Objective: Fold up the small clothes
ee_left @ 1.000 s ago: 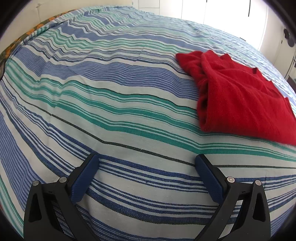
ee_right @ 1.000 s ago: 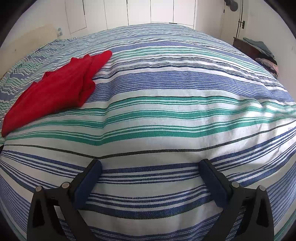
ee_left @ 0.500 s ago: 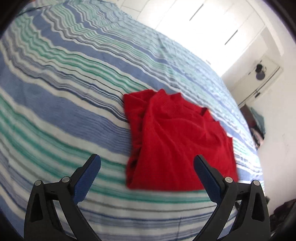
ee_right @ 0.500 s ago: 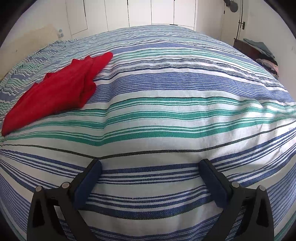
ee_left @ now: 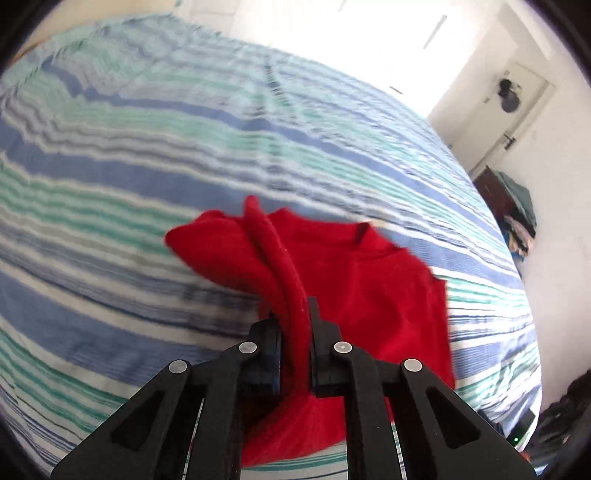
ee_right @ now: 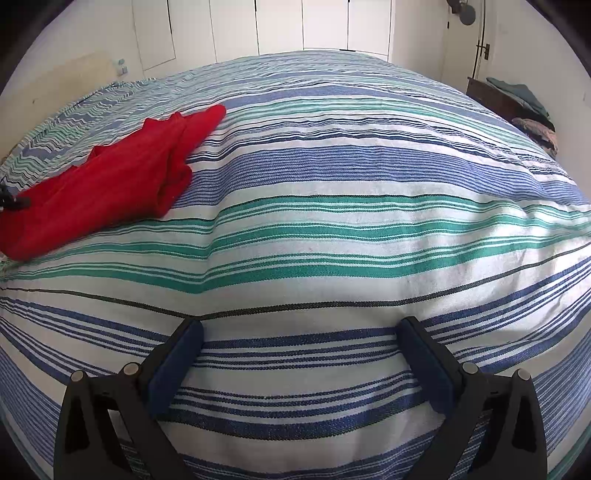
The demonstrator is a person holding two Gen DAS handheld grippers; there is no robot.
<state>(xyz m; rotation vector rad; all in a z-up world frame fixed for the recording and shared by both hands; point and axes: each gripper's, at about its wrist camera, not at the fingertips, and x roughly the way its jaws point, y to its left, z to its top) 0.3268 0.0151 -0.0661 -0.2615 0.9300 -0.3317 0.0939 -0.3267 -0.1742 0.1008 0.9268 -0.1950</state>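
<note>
A red garment (ee_left: pixel 351 280) lies crumpled on the striped bed cover (ee_left: pixel 147 155). My left gripper (ee_left: pixel 293 325) is shut on a raised fold at the garment's near edge, which runs up between the jaws. In the right wrist view the garment (ee_right: pixel 110 184) lies at the far left, with a bit of the left gripper (ee_right: pixel 13 201) at its left end. My right gripper (ee_right: pixel 299 354) is open and empty, low over the bare cover, well apart from the garment.
The bed cover (ee_right: pixel 332 221) fills most of both views. A dark stand with piled clothes (ee_right: pixel 517 103) is by the wall at the right. White cupboard doors (ee_right: pixel 325 26) stand behind the bed.
My left gripper swung right to the red garment and closed on a fold at its near edge. The right gripper has not moved.
</note>
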